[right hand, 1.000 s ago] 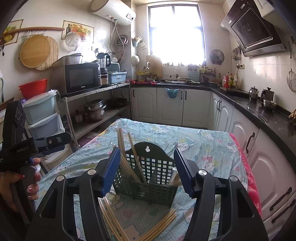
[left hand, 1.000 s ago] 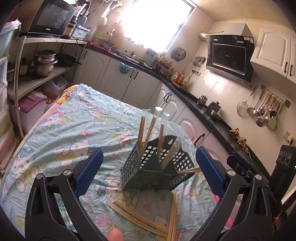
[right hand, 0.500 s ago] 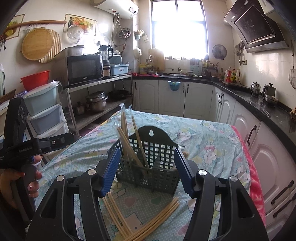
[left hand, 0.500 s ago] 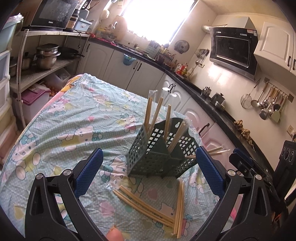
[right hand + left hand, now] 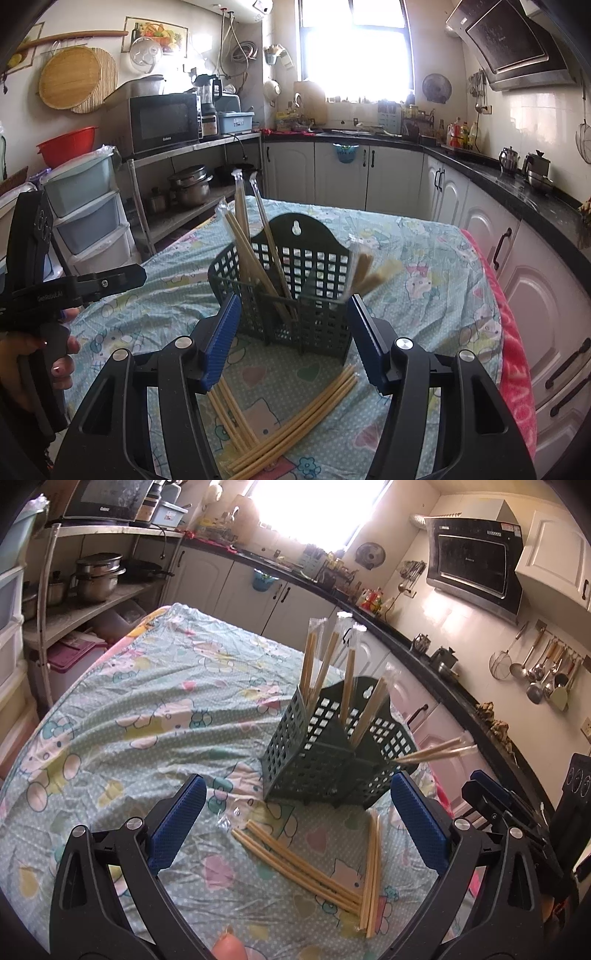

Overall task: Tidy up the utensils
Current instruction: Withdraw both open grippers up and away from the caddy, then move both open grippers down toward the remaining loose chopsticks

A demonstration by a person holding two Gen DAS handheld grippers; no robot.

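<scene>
- Left wrist view: my left claw (image 5: pixel 298 825) stands wide with nothing between its blue pads (image 5: pixel 177 823), aimed at the loose wrapped chopsticks (image 5: pixel 303 856) lying flat on the bench (image 5: pixel 110 709) just in front of the green utensil basket (image 5: pixel 332 753).
- Right wrist view: my right claw (image 5: pixel 293 339) is also parted and empty, poised just in front of the basket (image 5: pixel 288 295), with the loose pairs (image 5: pixel 288 424) fanned out below it.
- Several wrapped pairs (image 5: pixel 325 668) already stand in the basket's compartments; one pair (image 5: pixel 432 752) pokes out sideways through the basket's right side.
- I judge the sorting to be partway done: I am on the approach to pick up the next pair, with no grip yet.
- Next, I should lower one claw over a single pair in front of the basket, close across its middle, lift, tip it upright and drop it into a compartment.
- The pairs lie flat and overlapping, so I should separate one cleanly.
</scene>
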